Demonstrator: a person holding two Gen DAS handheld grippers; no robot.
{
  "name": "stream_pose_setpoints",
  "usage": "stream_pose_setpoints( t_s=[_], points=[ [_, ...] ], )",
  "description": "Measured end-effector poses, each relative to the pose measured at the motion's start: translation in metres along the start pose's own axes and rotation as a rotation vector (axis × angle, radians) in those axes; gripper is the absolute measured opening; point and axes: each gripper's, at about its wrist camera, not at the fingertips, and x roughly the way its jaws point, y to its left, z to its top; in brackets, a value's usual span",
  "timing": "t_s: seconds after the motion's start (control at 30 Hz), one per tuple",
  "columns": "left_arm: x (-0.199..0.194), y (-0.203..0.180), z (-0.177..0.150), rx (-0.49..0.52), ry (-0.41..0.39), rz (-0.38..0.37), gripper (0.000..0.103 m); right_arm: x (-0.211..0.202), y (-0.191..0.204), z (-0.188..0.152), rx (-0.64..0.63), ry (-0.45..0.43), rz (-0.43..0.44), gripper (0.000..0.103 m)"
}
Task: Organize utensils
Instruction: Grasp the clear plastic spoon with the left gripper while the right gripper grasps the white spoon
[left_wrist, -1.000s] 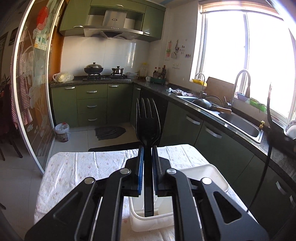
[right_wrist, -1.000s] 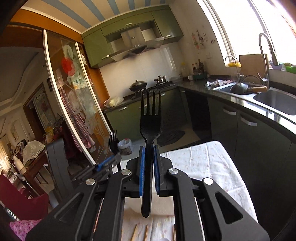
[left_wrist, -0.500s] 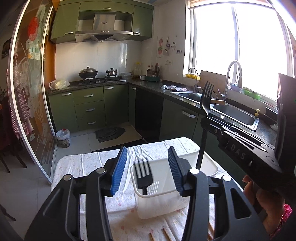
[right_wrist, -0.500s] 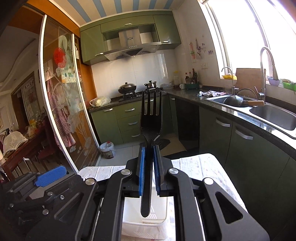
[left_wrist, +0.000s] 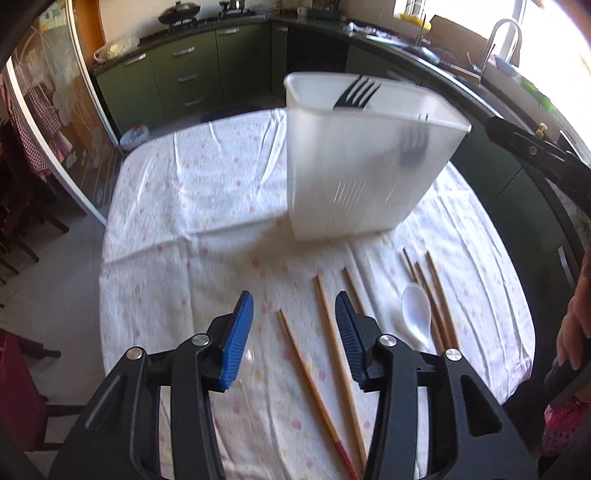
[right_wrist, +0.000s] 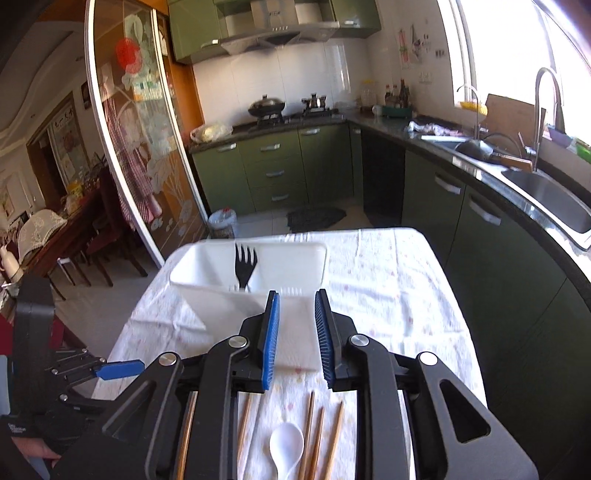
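A white plastic bin (left_wrist: 354, 177) stands on the table (left_wrist: 177, 206) with a black fork (left_wrist: 356, 94) upright in it; a second fork (left_wrist: 413, 147) shows blurred through its wall. My left gripper (left_wrist: 293, 328) is open and empty above several wooden chopsticks (left_wrist: 332, 354) and a white spoon (left_wrist: 416, 314). My right gripper (right_wrist: 295, 336) is open and empty just before the bin (right_wrist: 236, 291), where one fork (right_wrist: 244, 264) stands. Chopsticks (right_wrist: 314, 435) and the spoon (right_wrist: 285, 452) lie below it.
The table has a white flowered cloth. Green kitchen cabinets (right_wrist: 280, 173) and a sink counter (right_wrist: 546, 195) run behind and to the right. A glass sliding door (right_wrist: 136, 155) is at the left. The left gripper shows at the right wrist view's lower left (right_wrist: 118, 369).
Both grippers let their forks go into the bin and opened. Both pulled back and tilted down towards the chopsticks and spoon on the table.
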Motion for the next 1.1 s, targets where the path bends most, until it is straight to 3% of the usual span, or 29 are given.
stream_pose_setpoints(
  t_s=[0.13, 0.3, 0.4, 0.63, 0.9, 1.07, 1.1],
  points=[
    [0.027, 0.016, -0.026, -0.045, 0.192, 0.040, 0.044, 0.015, -0.002, -0.028, 0.001, 0.223, 0.064, 0.021],
    [0.049, 0.033, -0.041, -0.115, 0.298, 0.063, 0.041, 0.032, 0.007, -0.062, -0.021, 0.403, 0.111, 0.021],
    [0.060, 0.039, -0.043, -0.140, 0.321, 0.069, 0.037, 0.039, 0.010, -0.073, -0.021, 0.477, 0.130, 0.021],
    [0.062, 0.040, -0.044, -0.143, 0.344, 0.042, 0.011, 0.052, 0.013, -0.084, -0.042, 0.605, 0.117, 0.025],
    [0.055, 0.030, -0.049, -0.120, 0.347, 0.016, 0.010, 0.083, 0.022, -0.108, -0.087, 0.799, 0.073, 0.026],
    [0.060, 0.038, -0.048, -0.107, 0.340, 0.015, 0.010, 0.100, 0.027, -0.121, -0.087, 0.856, 0.053, 0.026],
    [0.060, 0.038, -0.048, -0.103, 0.337, 0.014, 0.010, 0.103, 0.029, -0.123, -0.092, 0.865, 0.045, 0.021]
  ],
)
